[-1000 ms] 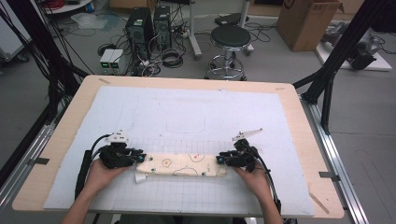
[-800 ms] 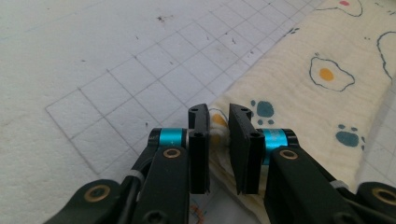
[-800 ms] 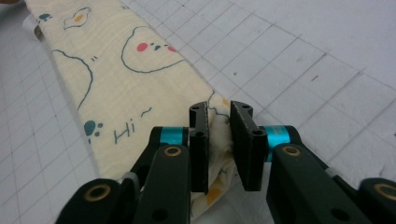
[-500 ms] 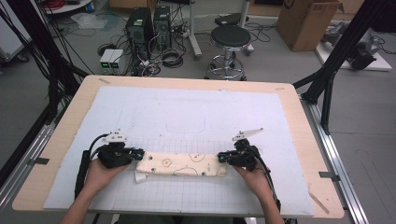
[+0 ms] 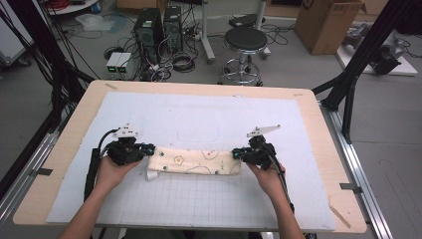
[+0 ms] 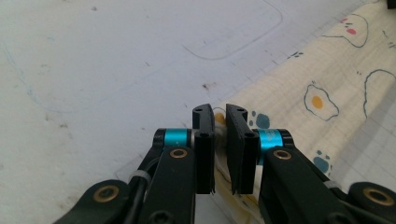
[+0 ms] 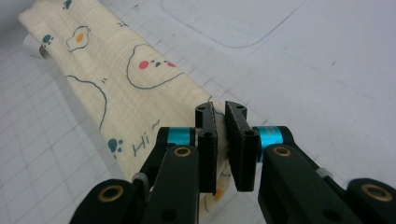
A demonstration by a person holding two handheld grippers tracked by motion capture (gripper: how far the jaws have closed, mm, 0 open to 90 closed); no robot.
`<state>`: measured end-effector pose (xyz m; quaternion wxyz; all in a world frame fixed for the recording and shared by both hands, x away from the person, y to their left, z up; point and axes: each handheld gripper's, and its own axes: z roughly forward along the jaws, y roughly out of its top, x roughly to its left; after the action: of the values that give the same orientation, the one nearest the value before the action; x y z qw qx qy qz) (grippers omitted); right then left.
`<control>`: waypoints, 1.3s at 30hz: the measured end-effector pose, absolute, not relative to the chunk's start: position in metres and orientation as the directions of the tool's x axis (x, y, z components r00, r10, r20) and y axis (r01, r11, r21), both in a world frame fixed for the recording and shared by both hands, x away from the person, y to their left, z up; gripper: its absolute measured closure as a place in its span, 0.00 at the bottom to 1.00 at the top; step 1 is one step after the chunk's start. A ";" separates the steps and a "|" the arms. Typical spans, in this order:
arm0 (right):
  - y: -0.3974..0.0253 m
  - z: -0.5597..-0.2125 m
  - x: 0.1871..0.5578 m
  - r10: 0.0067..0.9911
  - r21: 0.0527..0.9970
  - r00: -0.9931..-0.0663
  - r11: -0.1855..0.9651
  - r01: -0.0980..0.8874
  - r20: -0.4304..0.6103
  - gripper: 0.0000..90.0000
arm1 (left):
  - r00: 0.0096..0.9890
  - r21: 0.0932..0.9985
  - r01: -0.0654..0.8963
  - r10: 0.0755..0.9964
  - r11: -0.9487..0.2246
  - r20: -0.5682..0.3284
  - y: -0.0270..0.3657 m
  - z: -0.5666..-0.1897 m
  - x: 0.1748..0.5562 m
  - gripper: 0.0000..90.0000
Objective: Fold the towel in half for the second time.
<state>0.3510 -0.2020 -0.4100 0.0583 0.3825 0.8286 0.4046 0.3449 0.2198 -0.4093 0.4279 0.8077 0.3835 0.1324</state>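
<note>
A cream cloth [image 5: 195, 162] printed with fried eggs, paw prints and small faces is lying folded into a long narrow strip on the white gridded mat [image 5: 209, 204] that is covering the wooden tabletop [image 5: 64, 144], towards the near edge and roughly centred between the person's two hands. The left hand-held gripper [image 5: 144, 150] is sitting at the strip's left end, and in the left gripper view its black jaws are standing nearly together with a fold of the cloth [image 6: 327, 93] pinched between them, the fabric showing in the narrow gap and trailing off to the right across the mat [image 6: 93, 70]. The right hand-held gripper [image 5: 238, 154] is sitting at the strip's right end, and in the right gripper view its jaws are likewise drawn close on the corner of the cloth [image 7: 116, 79], with the strip running away to the upper left over the grid lines of the mat [image 7: 303, 60]. At the left end a small white flap [image 5: 152, 175] of the fabric is sticking out below the strip. A faint rounded rectangle outline [image 5: 198, 132] is showing on the mat just beyond the cloth. Behind the tabletop, a black stool [image 5: 243, 41] and computer towers [image 5: 159, 25] are standing on the floor.
</note>
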 end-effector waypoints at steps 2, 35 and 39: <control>-0.201 -0.410 0.358 0.692 0.715 -0.691 0.374 0.590 0.208 0.93 | 0.658 0.795 0.509 0.744 -0.330 -0.113 0.219 -0.409 0.351 0.91; -0.209 -0.427 0.394 0.748 0.719 -0.598 0.243 0.651 0.289 0.75 | 0.579 0.789 0.558 0.801 -0.257 -0.149 0.220 -0.425 0.385 0.72; -0.213 -0.422 0.392 0.736 0.737 -0.606 0.225 0.638 0.301 0.72 | 0.594 0.804 0.535 0.792 -0.259 -0.140 0.221 -0.419 0.381 0.68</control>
<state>0.3921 -0.2127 -0.4224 0.0557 0.4401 0.7806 0.4404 0.3809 0.2209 -0.4188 0.4349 0.7796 0.4258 0.1478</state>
